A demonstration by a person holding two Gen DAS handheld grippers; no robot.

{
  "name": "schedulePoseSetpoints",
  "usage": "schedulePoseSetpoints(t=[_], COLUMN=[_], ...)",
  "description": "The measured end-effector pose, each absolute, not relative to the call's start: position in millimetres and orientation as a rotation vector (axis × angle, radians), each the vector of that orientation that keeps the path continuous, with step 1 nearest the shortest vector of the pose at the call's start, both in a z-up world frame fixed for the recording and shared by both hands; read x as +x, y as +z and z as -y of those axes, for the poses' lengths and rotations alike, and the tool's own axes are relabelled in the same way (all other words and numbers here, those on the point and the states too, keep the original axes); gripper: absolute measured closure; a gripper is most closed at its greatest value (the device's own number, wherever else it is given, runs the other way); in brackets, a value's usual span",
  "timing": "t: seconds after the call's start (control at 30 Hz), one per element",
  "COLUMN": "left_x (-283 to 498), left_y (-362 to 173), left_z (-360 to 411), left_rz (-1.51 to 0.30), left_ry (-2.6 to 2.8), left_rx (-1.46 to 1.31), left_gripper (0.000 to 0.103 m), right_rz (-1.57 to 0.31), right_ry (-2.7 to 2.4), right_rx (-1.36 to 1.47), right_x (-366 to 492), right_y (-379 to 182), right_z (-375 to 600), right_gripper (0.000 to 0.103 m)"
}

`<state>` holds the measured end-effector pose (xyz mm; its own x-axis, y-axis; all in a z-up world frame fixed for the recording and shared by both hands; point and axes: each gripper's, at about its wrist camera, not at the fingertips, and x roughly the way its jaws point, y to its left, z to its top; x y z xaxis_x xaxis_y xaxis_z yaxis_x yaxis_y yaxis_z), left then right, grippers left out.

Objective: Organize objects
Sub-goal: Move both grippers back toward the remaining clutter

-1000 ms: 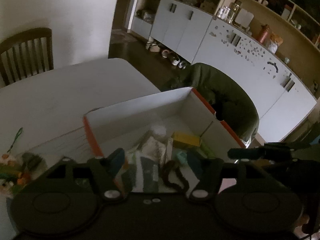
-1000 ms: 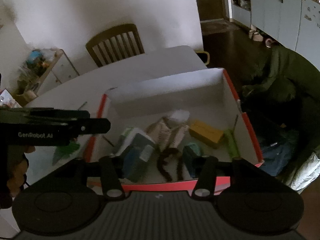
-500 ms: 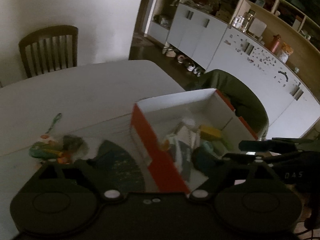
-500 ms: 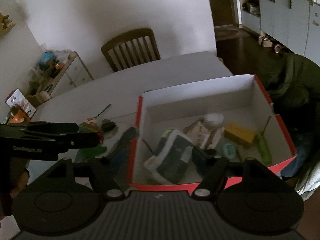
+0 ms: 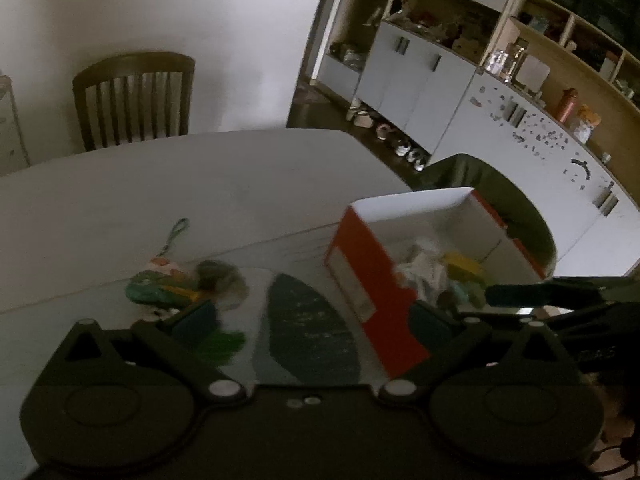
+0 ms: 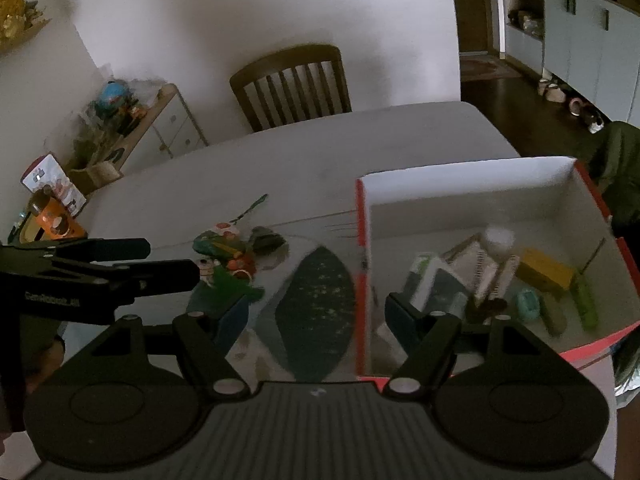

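Observation:
A red-and-white cardboard box point(image 6: 472, 184) stands on the white table and holds several small items, among them a yellow block point(image 6: 546, 272) and a white notebook point(image 6: 486, 268). Left of the box lie a heap of small green and orange toys point(image 6: 224, 250) and a dark green leaf-shaped piece point(image 6: 316, 292). My right gripper point(image 6: 316, 316) hangs open over the leaf piece and the box's left wall. My left gripper point(image 5: 314, 320) hovers over the same leaf piece point(image 5: 312, 344) beside the box point(image 5: 372, 292); its jaws are opening with nothing held. The toys point(image 5: 168, 292) lie ahead of its left finger.
A wooden chair point(image 6: 292, 84) stands at the table's far side. A low cabinet point(image 6: 160, 128) piled with toys is at the far left. A chair draped in green cloth point(image 5: 500, 192) sits behind the box. White cupboards point(image 5: 500, 128) line the right wall.
Both grippers have swung left from above the box to the table beside it. Both sets of jaws have widened. The toys and leaf piece have come into view.

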<state>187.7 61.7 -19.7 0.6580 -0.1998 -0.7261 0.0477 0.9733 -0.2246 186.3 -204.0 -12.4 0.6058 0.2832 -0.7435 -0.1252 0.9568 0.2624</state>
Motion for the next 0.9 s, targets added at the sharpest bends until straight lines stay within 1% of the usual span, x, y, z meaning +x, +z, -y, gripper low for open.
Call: schedulePoseSetpoints(t=[0.33, 0.53, 0.8, 0.9], left_x=[189.2, 187.2, 187.2, 190.5], left_y=[-38.2, -56.6, -85.0, -96.2], left_z=[-103.9, -126.2, -145.0, -154.9], left_rz=[-0.843, -0.779, -0.802, -0.816], left_ry=[-0.095, -0.089, -0.095, -0.077], left_rx=[-0.169, -0.102, -0.053, -0.093], left_gripper=[0.001, 0.001, 0.001, 0.001], right_rz=[-0.911, -0.938, -0.974, -0.99], right_ry=[0.23, 0.255, 0.258, 0.246], right_rx=[0.157, 0.126, 0.081, 0.068], right_x=[205.3, 220.5, 246.4, 258.5], right_y=[-15.8, -23.2, -35.1, -43.0], right_z=[161.3, 134.3, 106.5, 100.4], right_gripper=[0.028, 0.028, 0.028, 0.028])
